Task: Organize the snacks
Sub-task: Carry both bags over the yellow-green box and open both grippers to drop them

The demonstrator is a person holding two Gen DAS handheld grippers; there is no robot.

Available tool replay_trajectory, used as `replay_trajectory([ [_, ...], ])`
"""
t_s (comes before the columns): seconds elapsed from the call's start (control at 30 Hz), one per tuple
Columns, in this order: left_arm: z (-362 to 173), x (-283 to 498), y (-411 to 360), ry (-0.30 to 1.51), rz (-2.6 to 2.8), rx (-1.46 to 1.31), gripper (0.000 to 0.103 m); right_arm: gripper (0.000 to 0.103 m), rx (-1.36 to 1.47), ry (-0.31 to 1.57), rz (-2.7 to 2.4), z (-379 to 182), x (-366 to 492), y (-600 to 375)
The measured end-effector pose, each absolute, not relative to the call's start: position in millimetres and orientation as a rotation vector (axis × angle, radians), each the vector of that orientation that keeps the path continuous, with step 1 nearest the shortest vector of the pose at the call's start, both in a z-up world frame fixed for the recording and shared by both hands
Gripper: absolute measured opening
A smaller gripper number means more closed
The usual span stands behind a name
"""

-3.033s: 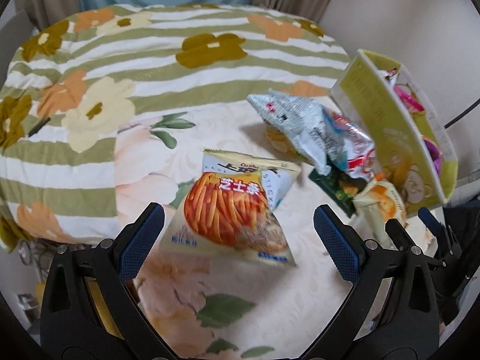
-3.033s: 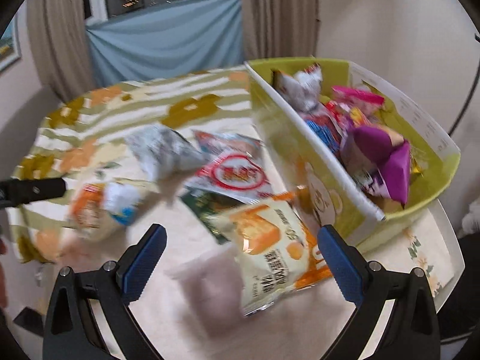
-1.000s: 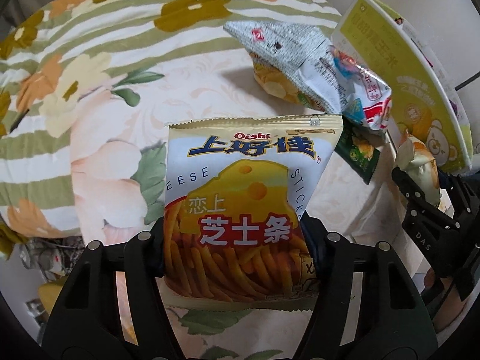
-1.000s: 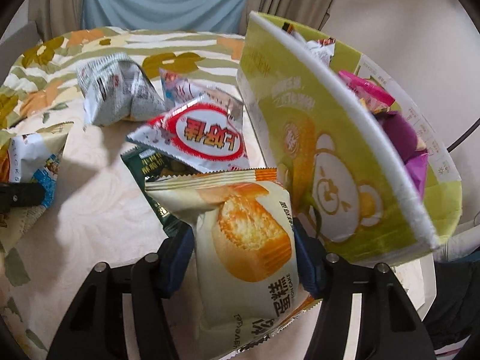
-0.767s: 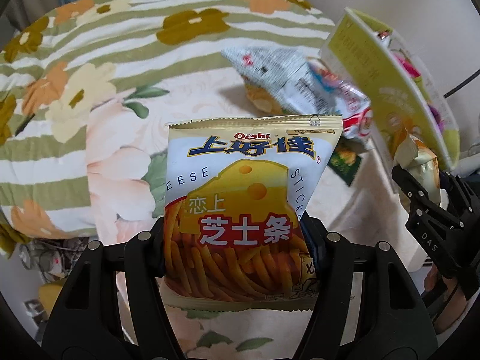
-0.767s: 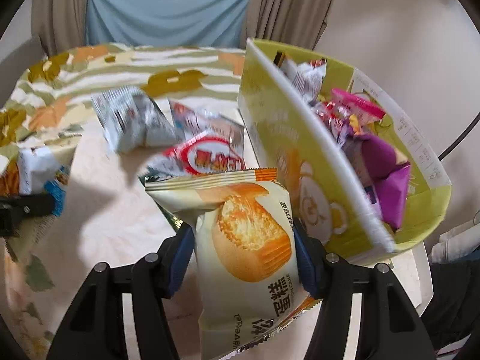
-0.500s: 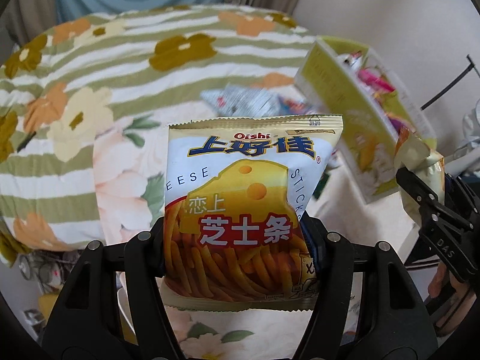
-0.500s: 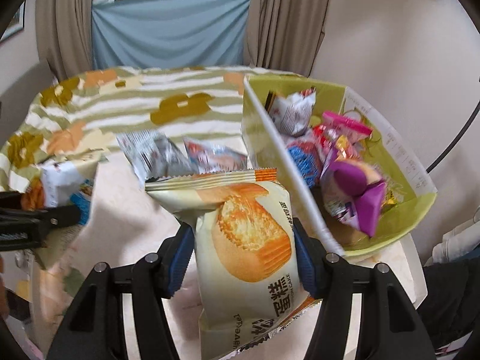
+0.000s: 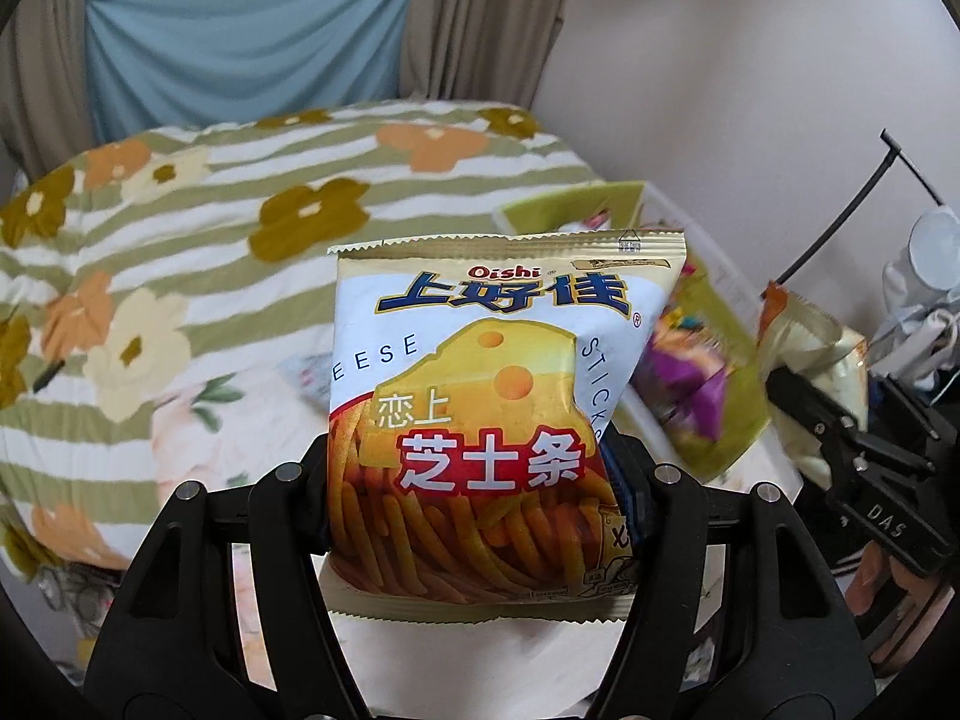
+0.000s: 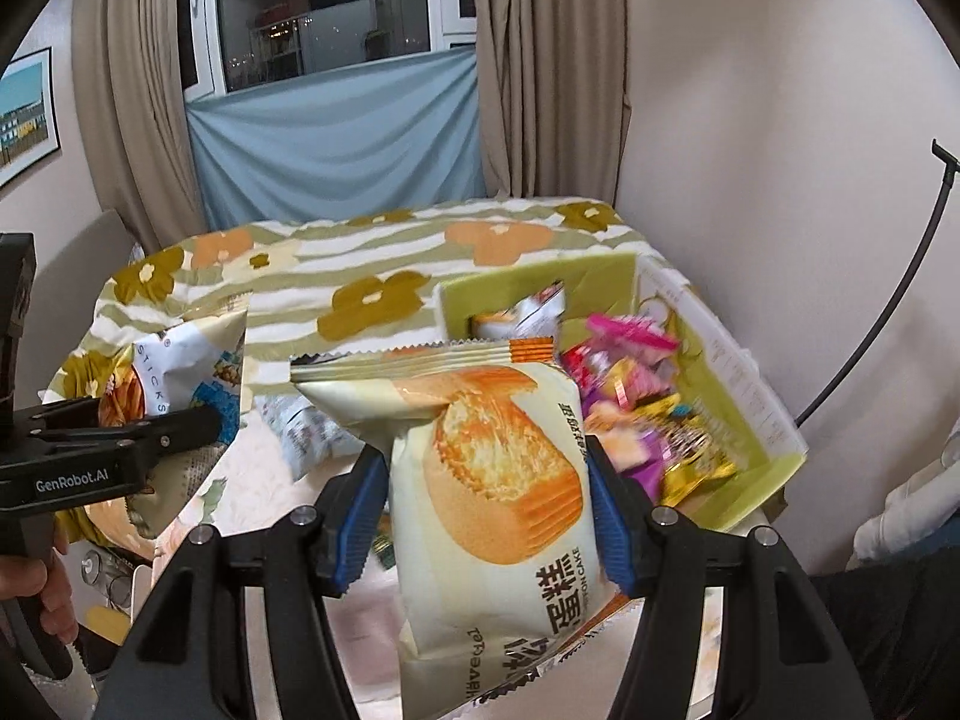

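Note:
My left gripper (image 9: 474,480) is shut on a yellow bag of cheese sticks (image 9: 486,396), held upright well above the table. My right gripper (image 10: 483,510) is shut on a pale cake packet (image 10: 486,480), also lifted clear. The green snack box (image 10: 744,384), filled with several bright packets, stands on the table ahead and to the right of the cake packet. In the left wrist view the box (image 9: 720,300) shows behind and to the right of the cheese-stick bag. Each gripper appears in the other's view: the right one (image 9: 840,420) at the right edge, the left one (image 10: 120,432) at the left.
A flowered, green-striped cloth (image 10: 372,264) covers the table. A silver snack bag (image 10: 306,426) lies on it behind the cake packet. A wall (image 10: 750,120) rises right behind the box, curtains (image 10: 528,60) and a window beyond. A hand (image 10: 36,588) grips the left tool.
Both grippers have risen with their packets, so the table and box now look lower and farther. The loose packets on the cloth have mostly slid behind the held bags.

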State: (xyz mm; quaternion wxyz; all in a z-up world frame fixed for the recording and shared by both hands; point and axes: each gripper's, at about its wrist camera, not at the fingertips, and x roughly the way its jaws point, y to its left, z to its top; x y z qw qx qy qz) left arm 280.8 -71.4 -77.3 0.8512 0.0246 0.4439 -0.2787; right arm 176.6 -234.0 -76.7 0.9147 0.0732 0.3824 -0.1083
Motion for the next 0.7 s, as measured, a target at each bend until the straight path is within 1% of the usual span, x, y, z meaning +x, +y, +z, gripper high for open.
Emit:
replay_trajectory([
  [0.2, -73, 279, -150, 0.930, -0.604, 0.052, 0.062, 0.057, 0.165, 0.794, -0.197, -71, 176, -296],
  [0.37, -89, 286, -215, 0.958, -0.605, 0.059, 0.062, 0.057, 0.186, 0.791, -0.181, -75, 175, -347],
  [0.53, -107, 297, -265, 0.985, -0.578, 0.040, 0.062, 0.057, 0.184, 0.807, -0.148, -84, 178, -385],
  [0.6, -114, 300, -279, 0.995, -0.561, 0.022, 0.066, 0.057, 0.186, 0.818, -0.130, -88, 181, -398],
  [0.63, -116, 301, -284, 0.998, -0.559, 0.016, 0.074, 0.057, 0.187, 0.822, -0.119, -91, 183, -405],
  [0.67, -119, 303, -288, 1.003, -0.549, 0.014, 0.087, 0.057, 0.184, 0.825, -0.110, -93, 184, -409],
  [0.7, -121, 303, -292, 1.001, -0.528, 0.014, 0.093, 0.057, 0.182, 0.828, -0.102, -95, 184, -414],
])
